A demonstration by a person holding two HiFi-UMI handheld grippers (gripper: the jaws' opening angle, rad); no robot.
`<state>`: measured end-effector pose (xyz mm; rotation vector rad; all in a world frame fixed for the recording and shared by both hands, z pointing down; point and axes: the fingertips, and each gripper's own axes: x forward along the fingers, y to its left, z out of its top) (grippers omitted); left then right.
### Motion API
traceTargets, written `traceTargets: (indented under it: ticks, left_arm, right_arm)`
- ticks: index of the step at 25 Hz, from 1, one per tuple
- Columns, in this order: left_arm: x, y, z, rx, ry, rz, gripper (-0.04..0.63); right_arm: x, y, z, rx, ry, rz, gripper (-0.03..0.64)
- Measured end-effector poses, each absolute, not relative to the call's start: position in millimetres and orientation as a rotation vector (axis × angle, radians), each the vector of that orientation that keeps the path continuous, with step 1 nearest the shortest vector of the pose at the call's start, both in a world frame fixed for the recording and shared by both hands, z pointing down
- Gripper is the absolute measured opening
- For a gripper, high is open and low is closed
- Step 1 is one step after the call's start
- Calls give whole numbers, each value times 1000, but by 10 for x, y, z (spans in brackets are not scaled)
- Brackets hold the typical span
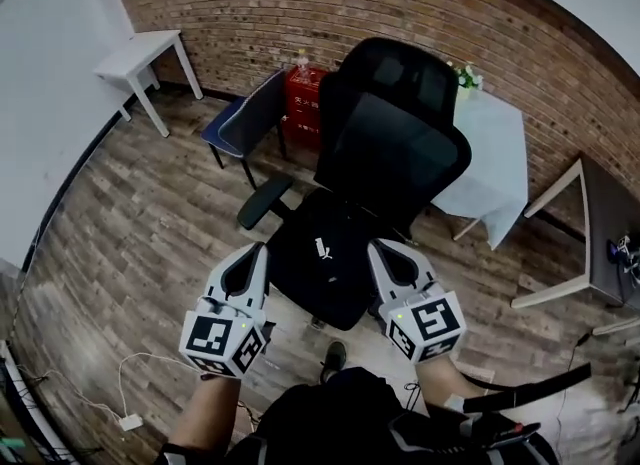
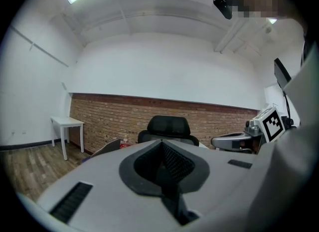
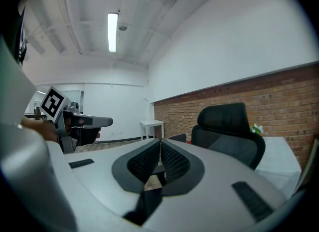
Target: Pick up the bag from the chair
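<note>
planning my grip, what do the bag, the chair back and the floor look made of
Bag: black, matte, probably soft fabric; it lies flat, with a small white logo.
Chair back: seemingly black mesh in a plastic frame, dull finish.
Floor: brown planks with visible seams and grain; wood or laminate, cannot tell.

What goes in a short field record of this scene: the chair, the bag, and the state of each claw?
chair: black office chair, on wooden floor, before brick wall
bag: black, white logo, lying on the seat
left claw: shut, empty, apart from the bag
right claw: shut, empty, apart from the bag
task: bag not yet picked up
</note>
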<state>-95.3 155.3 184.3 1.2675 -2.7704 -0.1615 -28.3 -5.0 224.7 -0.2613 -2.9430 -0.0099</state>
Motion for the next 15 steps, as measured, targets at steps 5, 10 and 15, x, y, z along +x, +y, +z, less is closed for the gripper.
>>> traceTargets:
  ticks: [5,10,15]
  left_arm:
    - [-1230,1205,1864,1332,-2720,-125,11]
    - [-1433,966,1963,1412,-2644,-71,11]
    - [-1671,682,2219,1515,-2546,-47,11]
  right_arm:
    - [-441,-415,2276,-145,-2938,37,18]
    - [-509,-605,2387,-37,-2924,103,19]
    - [-599,-786,2558,104,-2903,98,20]
